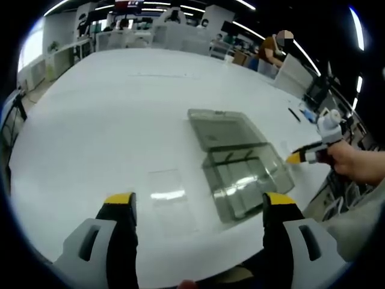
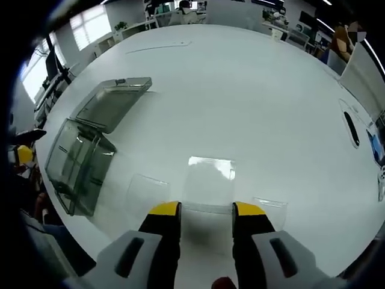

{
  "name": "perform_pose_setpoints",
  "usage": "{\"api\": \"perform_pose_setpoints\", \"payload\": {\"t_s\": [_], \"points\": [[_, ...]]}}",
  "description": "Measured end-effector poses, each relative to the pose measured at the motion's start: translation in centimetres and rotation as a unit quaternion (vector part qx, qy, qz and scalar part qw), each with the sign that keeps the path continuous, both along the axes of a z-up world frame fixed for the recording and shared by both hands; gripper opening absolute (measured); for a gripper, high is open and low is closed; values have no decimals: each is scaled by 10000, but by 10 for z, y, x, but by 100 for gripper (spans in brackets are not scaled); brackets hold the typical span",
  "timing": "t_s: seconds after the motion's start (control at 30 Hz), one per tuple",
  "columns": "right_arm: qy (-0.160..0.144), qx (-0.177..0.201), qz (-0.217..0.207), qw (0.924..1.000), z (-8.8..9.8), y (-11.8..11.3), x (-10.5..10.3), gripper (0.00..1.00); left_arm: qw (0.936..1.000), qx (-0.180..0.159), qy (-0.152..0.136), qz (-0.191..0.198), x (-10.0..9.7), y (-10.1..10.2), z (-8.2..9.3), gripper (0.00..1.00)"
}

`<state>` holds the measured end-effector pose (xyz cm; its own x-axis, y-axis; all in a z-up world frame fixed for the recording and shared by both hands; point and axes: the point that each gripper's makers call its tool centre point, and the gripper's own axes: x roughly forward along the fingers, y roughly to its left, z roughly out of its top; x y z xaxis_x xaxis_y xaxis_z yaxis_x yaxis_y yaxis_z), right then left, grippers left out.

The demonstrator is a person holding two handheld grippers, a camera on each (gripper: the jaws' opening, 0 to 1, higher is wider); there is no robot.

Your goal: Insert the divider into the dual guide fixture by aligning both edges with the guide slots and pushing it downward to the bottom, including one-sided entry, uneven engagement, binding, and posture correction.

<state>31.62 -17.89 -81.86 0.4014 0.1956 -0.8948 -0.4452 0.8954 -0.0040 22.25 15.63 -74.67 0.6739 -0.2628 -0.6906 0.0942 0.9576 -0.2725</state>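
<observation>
- Smoky clear plastic box with hinged lid (image 1: 237,165) on white counter (image 1: 120,108); nothing blocking.
- Clear flat plastic divider (image 2: 207,180) between right gripper (image 2: 206,211) jaws, narrow, apparently gripping it.
- Left gripper (image 1: 198,201) jaws wide, holding nothing.

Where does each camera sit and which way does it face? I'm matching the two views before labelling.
Left gripper view: rides the left tongs, jaws apart, looking across the white table at the smoky box with its lid open and a clear divider; the right tongs in a hand enter from the right.
Right gripper view: rides the right tongs, jaws around a clear divider, box far left.
Shared: table, box, divider sheets.
</observation>
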Motion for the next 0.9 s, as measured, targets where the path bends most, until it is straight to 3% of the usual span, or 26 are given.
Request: {"api": "perform_pose_setpoints", "payload": {"t_s": [0.17, 0.27, 0.9], "points": [[8, 91, 5, 10000, 1, -1, 1, 28, 10000, 4, -24, -3, 0, 0, 2, 84], [185, 159, 66, 9997, 0, 0, -2, 28, 10000, 6, -35, -17, -1, -1, 3, 84], [701, -182, 166, 9972, -1, -1, -5, 32, 9999, -39, -92, -30, -4, -6, 5, 83]]}}
